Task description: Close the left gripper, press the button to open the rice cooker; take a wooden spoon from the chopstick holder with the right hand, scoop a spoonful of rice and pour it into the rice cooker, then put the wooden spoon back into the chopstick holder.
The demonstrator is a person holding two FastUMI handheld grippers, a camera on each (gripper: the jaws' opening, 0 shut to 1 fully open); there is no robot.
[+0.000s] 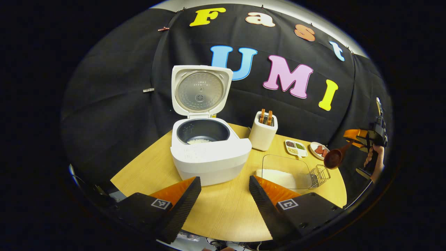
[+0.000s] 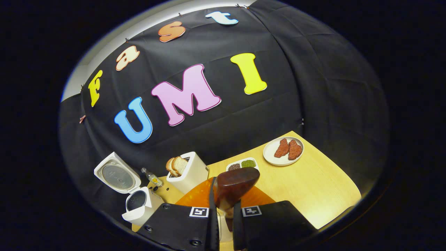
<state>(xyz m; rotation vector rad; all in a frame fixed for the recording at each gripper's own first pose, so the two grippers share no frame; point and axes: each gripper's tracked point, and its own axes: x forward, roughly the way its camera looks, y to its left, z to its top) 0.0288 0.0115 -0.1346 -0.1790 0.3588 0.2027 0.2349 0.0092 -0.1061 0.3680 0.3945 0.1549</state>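
The white rice cooker [image 1: 209,157] stands on the round wooden table [image 1: 223,212] with its lid [image 1: 200,90] up, and a little rice lies in the dark inner pot [image 1: 198,141]. My left gripper [image 1: 224,181] hovers open in front of it, holding nothing. To the right stands the white chopstick holder [image 1: 263,134] with wooden pieces sticking out. My right gripper [image 1: 366,139] is in the air at the table's right edge, shut on the wooden spoon [image 1: 334,158], whose bowl looks empty. In the right gripper view the spoon [image 2: 237,184] sits between the fingers of that gripper [image 2: 225,205], with the cooker [image 2: 139,205] and holder [image 2: 188,172] to the left.
A clear tray of rice [image 1: 285,172] lies right of the cooker, with a small wire basket [image 1: 320,174] beside it. Behind them are a compartment dish [image 1: 296,148] and a plate of red pieces [image 1: 318,150]. A small bottle [image 2: 153,179] stands behind the cooker.
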